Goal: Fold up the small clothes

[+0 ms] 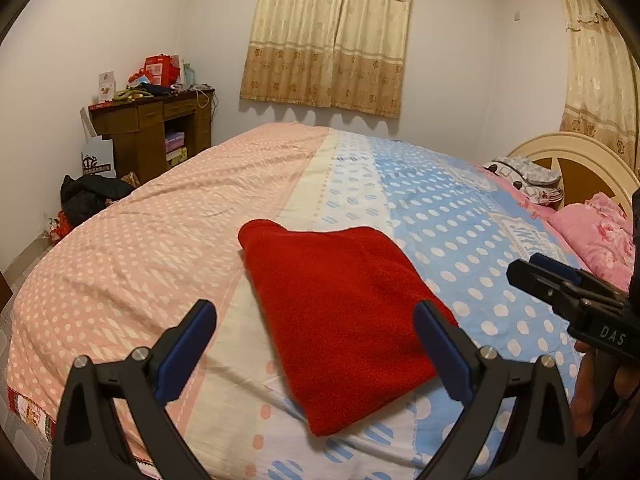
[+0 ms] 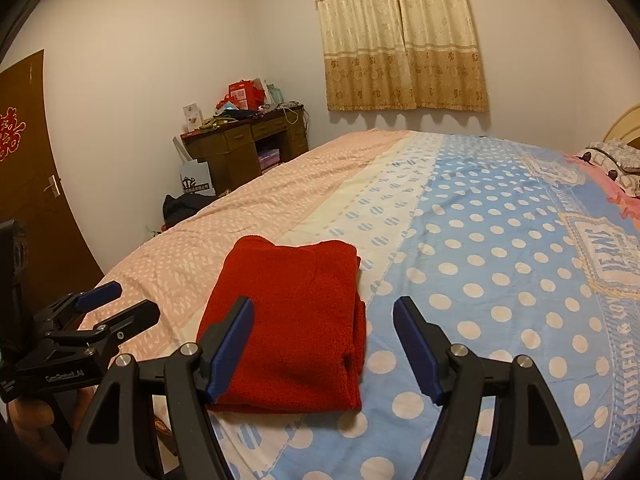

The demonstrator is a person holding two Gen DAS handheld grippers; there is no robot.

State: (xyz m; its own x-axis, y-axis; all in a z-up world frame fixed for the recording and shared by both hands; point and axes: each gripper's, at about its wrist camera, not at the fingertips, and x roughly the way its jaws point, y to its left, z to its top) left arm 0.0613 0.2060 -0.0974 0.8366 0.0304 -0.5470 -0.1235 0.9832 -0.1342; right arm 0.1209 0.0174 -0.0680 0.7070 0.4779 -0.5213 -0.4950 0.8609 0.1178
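A red fleece garment [image 1: 340, 312] lies folded into a thick rectangle on the bed's spotted cover [image 1: 160, 248]. It also shows in the right wrist view [image 2: 292, 316]. My left gripper [image 1: 316, 314] hovers open and empty just before the garment's near edge, its blue pads [image 1: 180, 356] spread either side. My right gripper [image 2: 324, 312] is open and empty too, above the garment's near right part. Each gripper shows in the other's view: the right one [image 1: 532, 268] at the right edge, the left one [image 2: 124, 300] at the left edge.
The bed cover [image 2: 480, 240] is pink at the left and blue with white dots at the right. Pillows [image 1: 596, 232] and a cream headboard [image 1: 568, 152] lie at the right. A cluttered brown desk [image 1: 156, 128] stands at the far wall, with dark bags [image 1: 88, 196] on the floor. A brown door [image 2: 28, 184] is at the left.
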